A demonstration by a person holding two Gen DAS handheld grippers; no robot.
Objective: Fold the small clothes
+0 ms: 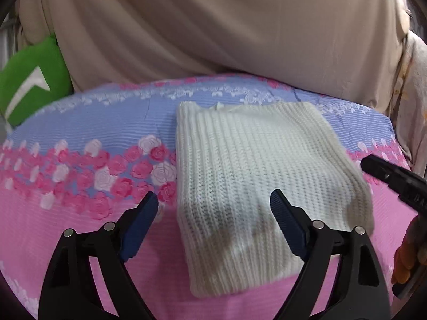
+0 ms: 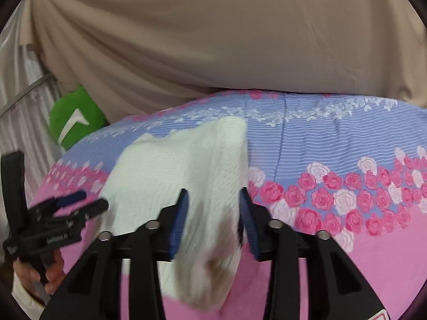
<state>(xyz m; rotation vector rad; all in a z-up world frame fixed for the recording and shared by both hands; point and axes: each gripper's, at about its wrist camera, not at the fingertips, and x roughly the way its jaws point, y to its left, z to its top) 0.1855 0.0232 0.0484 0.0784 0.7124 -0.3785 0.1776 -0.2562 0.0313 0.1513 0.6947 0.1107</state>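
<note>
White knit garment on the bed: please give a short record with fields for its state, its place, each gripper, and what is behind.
garment: white knit, folded into a rectangle, lying flat
surface: floral bedsheet, pink and blue
left gripper: open, above the near edge of the knit, holding nothing
right gripper: part open, at the knit's right side; grip cannot be told
behind: beige cloth; green cushion at far left
fold: looks finished
</note>
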